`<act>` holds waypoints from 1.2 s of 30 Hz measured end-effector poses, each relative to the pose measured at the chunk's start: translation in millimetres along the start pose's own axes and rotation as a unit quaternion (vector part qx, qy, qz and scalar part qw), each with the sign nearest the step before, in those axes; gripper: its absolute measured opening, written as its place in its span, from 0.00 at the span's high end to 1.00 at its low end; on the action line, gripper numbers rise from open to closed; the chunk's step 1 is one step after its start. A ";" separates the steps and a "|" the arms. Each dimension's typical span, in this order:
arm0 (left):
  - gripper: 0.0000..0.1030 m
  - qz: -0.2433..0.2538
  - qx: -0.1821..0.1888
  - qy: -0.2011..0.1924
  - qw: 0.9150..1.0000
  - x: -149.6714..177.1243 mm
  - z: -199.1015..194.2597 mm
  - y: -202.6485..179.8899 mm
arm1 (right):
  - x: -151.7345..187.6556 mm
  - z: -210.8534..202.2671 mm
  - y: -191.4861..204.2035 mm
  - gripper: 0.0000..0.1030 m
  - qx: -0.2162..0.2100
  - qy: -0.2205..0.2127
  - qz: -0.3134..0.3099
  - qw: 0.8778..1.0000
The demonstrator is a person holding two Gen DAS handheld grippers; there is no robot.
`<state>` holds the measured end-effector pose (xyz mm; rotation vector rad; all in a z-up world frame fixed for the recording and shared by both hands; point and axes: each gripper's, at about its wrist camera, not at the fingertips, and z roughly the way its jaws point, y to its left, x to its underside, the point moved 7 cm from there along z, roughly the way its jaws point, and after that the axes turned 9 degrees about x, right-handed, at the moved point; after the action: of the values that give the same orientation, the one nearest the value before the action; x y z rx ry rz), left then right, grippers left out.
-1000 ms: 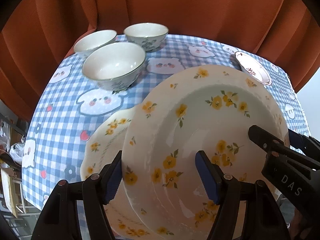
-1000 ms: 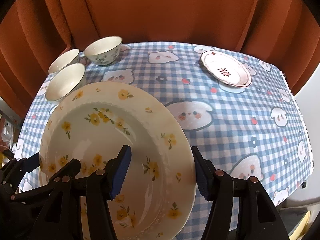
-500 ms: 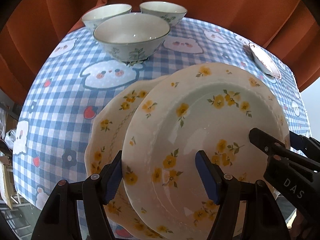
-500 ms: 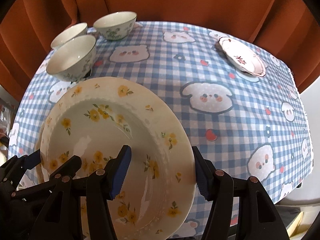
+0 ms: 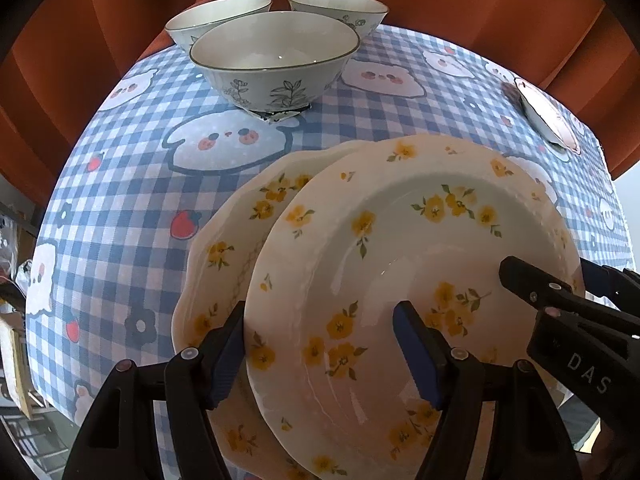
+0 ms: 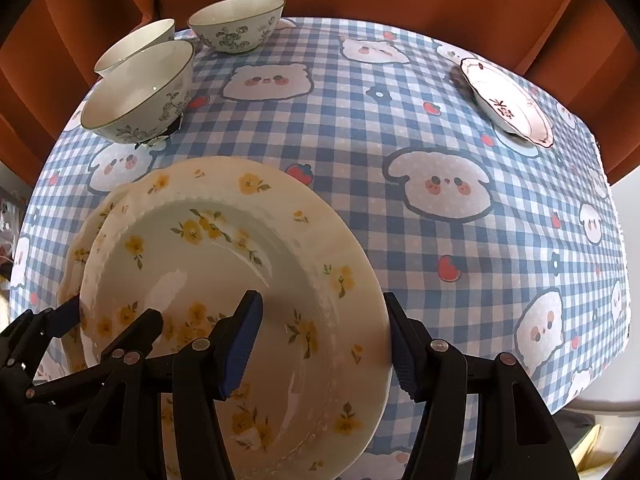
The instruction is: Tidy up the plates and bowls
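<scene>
A cream plate with yellow flowers (image 5: 400, 272) is held at both sides, my left gripper (image 5: 320, 352) shut on its left rim and my right gripper (image 6: 324, 340) shut on its right rim (image 6: 360, 320). It sits low over a second yellow-flower plate (image 5: 228, 256) lying on the checked tablecloth, offset to its right. The lower plate's left edge also shows in the right wrist view (image 6: 86, 236). Three white bowls with dark leaf print stand at the far left: the nearest (image 5: 276, 60), and two behind (image 5: 216, 20) (image 5: 340, 8).
A small pink-rimmed plate (image 6: 508, 100) lies at the far right of the table (image 6: 400, 128). Orange curtains hang behind. The table's front and right edges are close to the grippers.
Both grippers have carried the held plate down and forward; the table and bowls look nearer, and the plate now sits lower over the second plate.
</scene>
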<state>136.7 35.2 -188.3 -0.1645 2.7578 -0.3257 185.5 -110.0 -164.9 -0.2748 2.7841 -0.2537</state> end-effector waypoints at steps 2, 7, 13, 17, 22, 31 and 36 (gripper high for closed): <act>0.29 0.002 -0.005 0.000 1.000 -1.8 2.1 -1.5 | -0.9 1.9 0.8 0.38 0.000 0.001 -0.001 1.000; 0.27 0.007 -0.029 -0.004 1.000 -4.3 5.4 -2.6 | -0.5 5.3 2.3 0.38 -0.008 0.002 -0.001 1.000; 0.24 0.021 -0.071 -0.022 0.997 -5.6 5.5 -5.1 | 2.8 4.5 2.2 0.39 -0.021 -0.005 0.005 1.000; 0.24 0.031 -0.093 -0.026 0.995 -7.2 5.7 -8.0 | 5.3 -0.2 -1.9 0.39 -0.028 -0.009 0.005 1.000; 0.24 0.018 -0.099 -0.025 0.995 -6.9 6.0 -4.1 | 4.9 -7.8 -14.3 0.42 -0.024 -0.021 0.008 0.999; 0.24 0.014 -0.090 -0.038 0.995 -7.3 -8.6 -7.6 | 6.9 -7.7 -8.9 0.67 -0.038 -0.019 -0.009 0.999; 0.24 0.023 -0.085 -0.042 0.995 -8.6 -16.3 -10.0 | 4.5 -4.1 -0.6 0.67 -0.041 -0.016 -0.015 0.999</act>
<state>139.5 30.1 -168.2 -0.1534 2.6994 -0.0701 180.0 -111.0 -162.3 -0.3369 2.7653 -0.1405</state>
